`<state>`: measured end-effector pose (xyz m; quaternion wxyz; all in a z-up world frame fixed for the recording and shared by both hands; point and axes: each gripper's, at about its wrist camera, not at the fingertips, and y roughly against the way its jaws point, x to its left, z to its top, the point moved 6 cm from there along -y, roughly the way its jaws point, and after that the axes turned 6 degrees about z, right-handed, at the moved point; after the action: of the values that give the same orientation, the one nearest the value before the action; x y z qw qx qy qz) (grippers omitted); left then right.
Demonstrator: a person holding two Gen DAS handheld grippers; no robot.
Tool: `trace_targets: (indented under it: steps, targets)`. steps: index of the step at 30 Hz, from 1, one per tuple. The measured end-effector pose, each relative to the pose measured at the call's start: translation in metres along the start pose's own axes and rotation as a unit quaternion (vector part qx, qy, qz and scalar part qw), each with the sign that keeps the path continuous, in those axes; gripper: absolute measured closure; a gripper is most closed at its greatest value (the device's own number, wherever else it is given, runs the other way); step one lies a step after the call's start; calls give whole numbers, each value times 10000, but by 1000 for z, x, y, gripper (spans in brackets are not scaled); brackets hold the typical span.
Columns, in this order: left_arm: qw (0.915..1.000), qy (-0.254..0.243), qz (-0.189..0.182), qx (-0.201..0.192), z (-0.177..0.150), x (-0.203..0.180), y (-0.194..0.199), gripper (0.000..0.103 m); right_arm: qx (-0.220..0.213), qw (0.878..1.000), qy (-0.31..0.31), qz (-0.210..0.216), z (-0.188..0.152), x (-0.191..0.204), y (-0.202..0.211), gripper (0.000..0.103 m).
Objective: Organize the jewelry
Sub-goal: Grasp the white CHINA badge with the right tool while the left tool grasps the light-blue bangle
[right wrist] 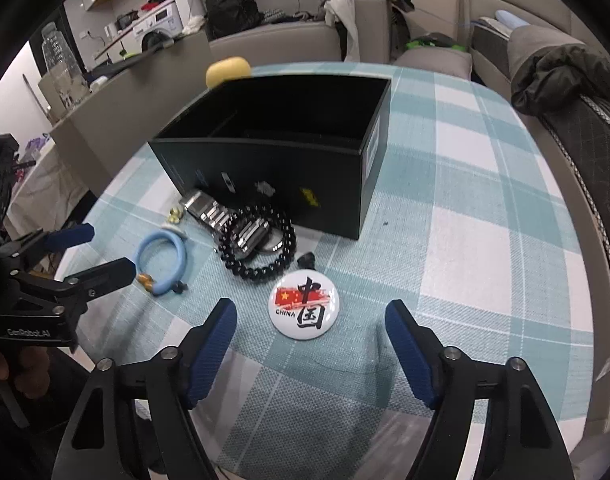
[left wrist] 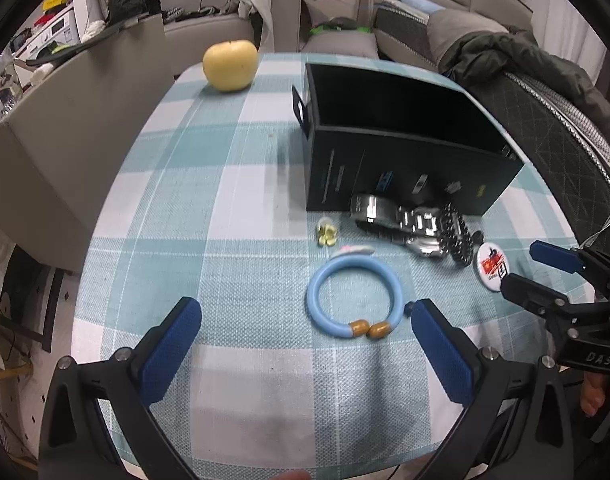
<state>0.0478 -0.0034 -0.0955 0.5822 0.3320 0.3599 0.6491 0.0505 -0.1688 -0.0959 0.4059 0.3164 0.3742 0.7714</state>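
Note:
An open black box (left wrist: 405, 152) (right wrist: 289, 152) stands on the checked tablecloth. In front of it lie a light blue bangle with gold beads (left wrist: 353, 298) (right wrist: 163, 258), a silver watch (left wrist: 409, 222) (right wrist: 233, 224), a black bead bracelet (left wrist: 459, 234) (right wrist: 265, 268), a small yellow flower piece (left wrist: 326, 234) (right wrist: 175, 215) and a round white "China" badge (left wrist: 492, 262) (right wrist: 304, 306). My left gripper (left wrist: 305, 322) is open and empty, just before the bangle. My right gripper (right wrist: 309, 322) is open and empty, with the badge between its fingertips.
A yellow apple (left wrist: 230, 65) (right wrist: 227, 70) sits at the table's far side behind the box. Sofas with clothes and a dark jacket (left wrist: 505, 56) ring the table. The tablecloth (left wrist: 225, 200) spreads left of the box.

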Motion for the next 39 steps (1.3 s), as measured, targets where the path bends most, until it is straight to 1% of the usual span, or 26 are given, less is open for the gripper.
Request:
trace_targets:
  steps: [1,6,11,13,14,15,18,21,25,28,29,32,34,35,36,37,39]
  targets:
    - [10000,-12,-19,37,-1,0,-1,1,52,10000,-3,-25,-1,-1,-3,34]
    - [9998,-96,-75,154,-3,-4,-4,1,201,9996,150,-128,-4,3,-12,43]
    - [9995,-118,-119,268,-4,-1,-11,2,213,9989,321,-285,-5,8,-15,47]
    - [9994,-120,-148,297,-5,0,-12,2,223,9978,458,-427,-5,10,-17,52]
    - [9993,-130,-176,300,-6,0,-13,2,217,9977,487,-411,-4,12,-16,55]
    - [9992,-146,-187,307,-6,0,-14,2,218,9977,500,-406,-3,13,-16,60]
    - [9991,-201,-126,358,-7,-1,-16,2,230,9975,525,-421,-4,15,-17,62]
    - [9989,-249,-136,362,-7,-4,-17,2,235,9980,501,-304,-5,17,-15,62]
    - [9986,-388,-135,331,-7,-10,-17,2,80,9985,502,-187,-2,18,-7,62]
    - [9978,-534,-58,379,-8,-16,-22,3,9,9990,424,-136,2,15,-3,62]
    - [9977,-592,15,338,-8,-17,-22,5,-5,9991,405,-132,3,14,-2,62]
    - [9976,-648,-17,262,-7,-21,-21,9,-65,9993,346,-114,7,12,0,61]
    - [9975,-681,-46,195,-7,-23,-19,16,-88,9994,321,-95,9,12,1,61]
    - [9972,-730,-94,119,-6,-26,-16,29,-101,9994,320,-90,10,12,0,61]
    - [9969,-778,-131,64,-6,-28,-14,47,-114,9994,322,-91,9,14,2,61]
    - [9963,-844,-176,16,-6,-32,-11,47,-127,9994,321,-91,10,14,2,61]
    - [9958,-878,-247,43,-8,-34,-10,47,-163,9993,325,-91,11,14,4,61]
